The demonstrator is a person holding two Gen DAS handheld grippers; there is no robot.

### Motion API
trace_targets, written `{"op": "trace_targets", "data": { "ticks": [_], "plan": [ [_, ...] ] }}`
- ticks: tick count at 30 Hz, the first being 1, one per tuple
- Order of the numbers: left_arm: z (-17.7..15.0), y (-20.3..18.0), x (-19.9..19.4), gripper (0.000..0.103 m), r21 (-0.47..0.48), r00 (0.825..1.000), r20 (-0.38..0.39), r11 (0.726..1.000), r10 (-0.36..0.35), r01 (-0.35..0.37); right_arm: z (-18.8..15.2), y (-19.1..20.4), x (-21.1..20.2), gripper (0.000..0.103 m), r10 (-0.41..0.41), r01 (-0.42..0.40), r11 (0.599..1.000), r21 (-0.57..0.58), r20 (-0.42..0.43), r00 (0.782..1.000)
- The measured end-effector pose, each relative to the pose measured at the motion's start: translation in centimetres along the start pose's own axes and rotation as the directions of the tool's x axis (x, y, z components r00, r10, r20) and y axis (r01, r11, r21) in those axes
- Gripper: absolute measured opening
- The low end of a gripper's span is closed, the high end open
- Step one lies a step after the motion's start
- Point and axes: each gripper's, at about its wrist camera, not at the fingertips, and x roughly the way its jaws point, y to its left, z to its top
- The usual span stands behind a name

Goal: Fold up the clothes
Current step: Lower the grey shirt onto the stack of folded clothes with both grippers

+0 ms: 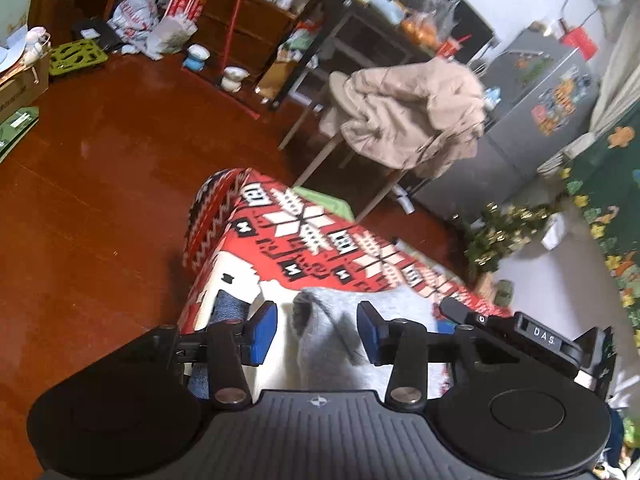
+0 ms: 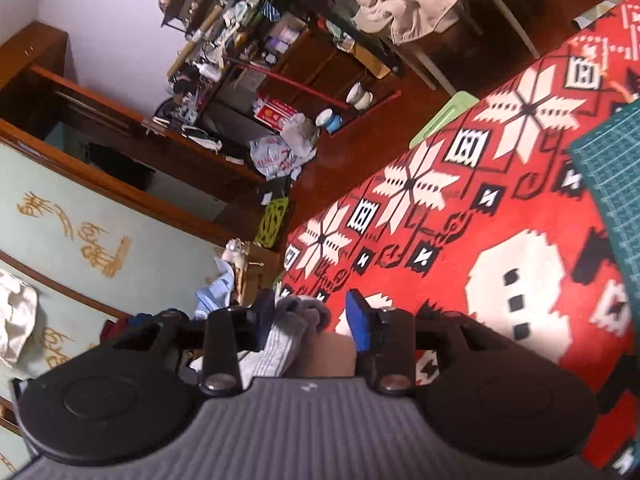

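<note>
A grey garment point(image 1: 326, 344) lies bunched on the table's red patterned cloth point(image 1: 320, 240), near the corner. My left gripper point(image 1: 316, 330) stands over it, open, its blue pads point(image 1: 264, 332) either side of a raised fold without pinching it. In the right wrist view the same grey garment point(image 2: 296, 320), ribbed and crumpled, sits at the table's edge. My right gripper point(image 2: 312, 316) is open around it; the fabric rests by the left finger, and a gap separates it from the blue right pad point(image 2: 360, 320).
A black tool part marked DAS point(image 1: 536, 332) lies just right of my left gripper. A green cutting mat point(image 2: 608, 184) covers the table's right side. Beyond the table edge stand a chair with a beige jacket point(image 1: 412, 116), a grey fridge point(image 1: 540, 120) and cluttered shelves point(image 2: 248, 40).
</note>
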Motion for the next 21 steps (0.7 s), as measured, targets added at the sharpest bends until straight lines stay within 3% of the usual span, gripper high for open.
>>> {"op": "trace_targets", "data": {
  "ticks": [5, 7, 11, 13, 17, 21],
  "plan": [
    [-1.8, -0.6, -2.8, 0.05, 0.023, 0.999, 0.012, 0.999, -0.034, 0.034, -2.0, -0.3, -3.4, 0.04, 0.076, -0.076, 0.997, 0.029, -0.018, 0.997],
    [-3.1, -0.6, -3.3, 0.05, 0.017, 0.998, -0.013, 0.998, -0.056, 0.056, -3.3, -0.4, -4.2, 0.017, 0.109, -0.107, 0.993, 0.041, -0.05, 0.993],
    [-5.4, -0.1, -4.3, 0.048, -0.001, 0.996, -0.047, 0.997, -0.082, 0.082, -6.5, 0.4, -4.3, 0.012, 0.109, -0.106, 0.994, 0.026, -0.097, 0.989],
    [-6.4, 0.6, -4.7, 0.047, -0.025, 0.993, -0.064, 0.995, -0.096, 0.094, -7.9, 0.0, -4.4, 0.002, 0.089, -0.083, 0.994, 0.068, -0.086, 0.992],
    [-8.2, 1.7, -5.6, 0.046, -0.062, 0.988, -0.103, 0.992, -0.115, 0.109, -10.8, -0.5, -5.2, 0.001, 0.076, -0.064, 0.987, 0.148, -0.078, 0.994],
    [-9.6, 2.4, -6.4, 0.046, -0.075, 0.984, -0.116, 0.989, -0.137, 0.129, -14.3, 0.4, -6.4, 0.006, 0.121, -0.105, 0.987, 0.126, -0.128, 0.984]
  ]
}}
